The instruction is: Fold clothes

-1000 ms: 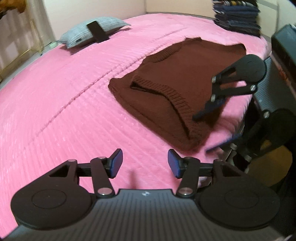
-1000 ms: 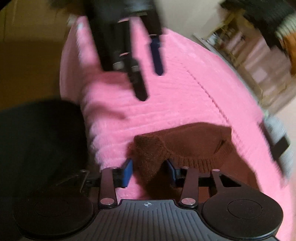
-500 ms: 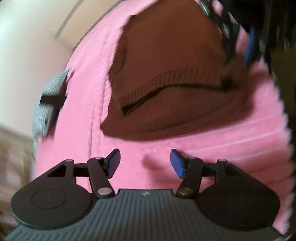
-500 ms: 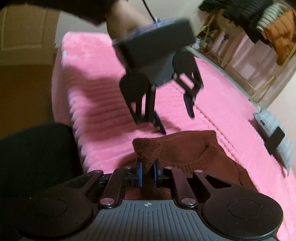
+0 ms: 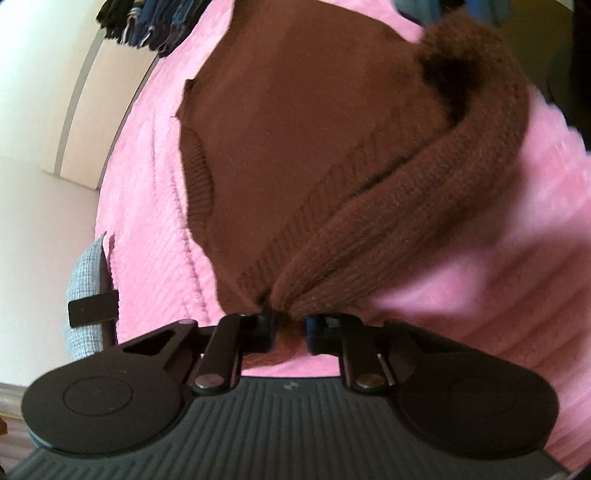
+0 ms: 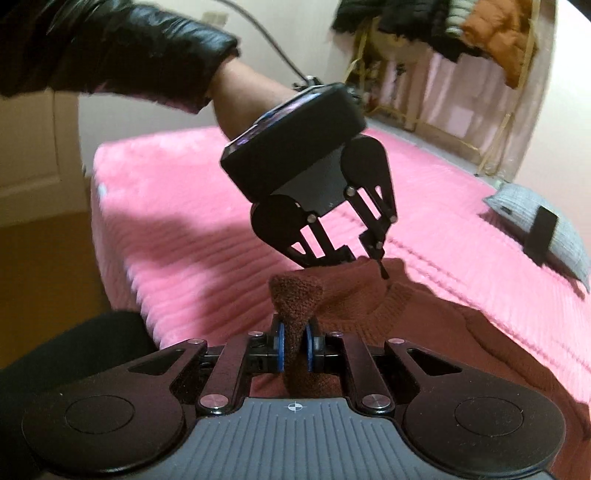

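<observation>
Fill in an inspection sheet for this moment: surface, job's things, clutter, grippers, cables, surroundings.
Surface: pink bedspread, ribbed plush.
Job's things: brown sweater lying on it, ribbed hem bunched up.
Clutter: grey cushion with a black strap.
Grippers: left gripper closing on the hem; right gripper shut on a hem corner.
Cables: dark cable behind the left hand.
Surroundings: folded clothes pile; hanging garments on a rack.
</observation>
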Action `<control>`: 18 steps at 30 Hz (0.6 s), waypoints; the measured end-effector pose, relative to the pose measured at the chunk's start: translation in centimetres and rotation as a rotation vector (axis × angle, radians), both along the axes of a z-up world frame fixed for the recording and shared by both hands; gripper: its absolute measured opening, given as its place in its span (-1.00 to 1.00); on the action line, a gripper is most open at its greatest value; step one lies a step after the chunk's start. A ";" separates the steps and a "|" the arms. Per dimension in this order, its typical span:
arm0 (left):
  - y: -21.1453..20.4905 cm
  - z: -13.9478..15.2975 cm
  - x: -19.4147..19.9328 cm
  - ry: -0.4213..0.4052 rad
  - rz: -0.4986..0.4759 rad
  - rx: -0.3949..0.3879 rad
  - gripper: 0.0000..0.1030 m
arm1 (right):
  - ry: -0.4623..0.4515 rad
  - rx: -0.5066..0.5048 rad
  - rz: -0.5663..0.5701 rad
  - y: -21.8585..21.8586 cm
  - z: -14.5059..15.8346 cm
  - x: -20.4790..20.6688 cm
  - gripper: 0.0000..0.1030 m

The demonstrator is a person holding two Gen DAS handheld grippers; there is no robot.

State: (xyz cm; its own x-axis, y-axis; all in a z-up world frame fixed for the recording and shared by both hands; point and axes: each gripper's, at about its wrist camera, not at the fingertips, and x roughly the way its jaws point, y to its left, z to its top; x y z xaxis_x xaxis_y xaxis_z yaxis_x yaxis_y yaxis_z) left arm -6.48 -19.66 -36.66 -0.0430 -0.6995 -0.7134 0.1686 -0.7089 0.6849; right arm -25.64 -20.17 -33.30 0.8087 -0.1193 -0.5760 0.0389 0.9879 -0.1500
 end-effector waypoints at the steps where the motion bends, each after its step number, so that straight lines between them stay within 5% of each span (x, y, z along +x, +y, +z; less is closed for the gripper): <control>1: -0.2 0.6 -0.4 -0.005 0.007 -0.002 -0.81 | -0.027 0.012 -0.015 -0.4 0.6 -0.7 -0.84; 9: -4.9 8.8 -5.5 -0.012 0.034 -0.069 -0.84 | -0.280 0.127 -0.239 -6.2 5.5 -9.9 -0.84; 13: -9.0 11.8 -10.5 -0.031 -0.029 -0.100 -0.85 | -0.367 0.242 -0.443 -10.1 4.5 -16.4 -0.84; 18: -15.4 11.1 -18.4 -0.039 -0.119 -0.090 -0.85 | -0.418 0.401 -0.682 -15.0 1.3 -23.5 -0.84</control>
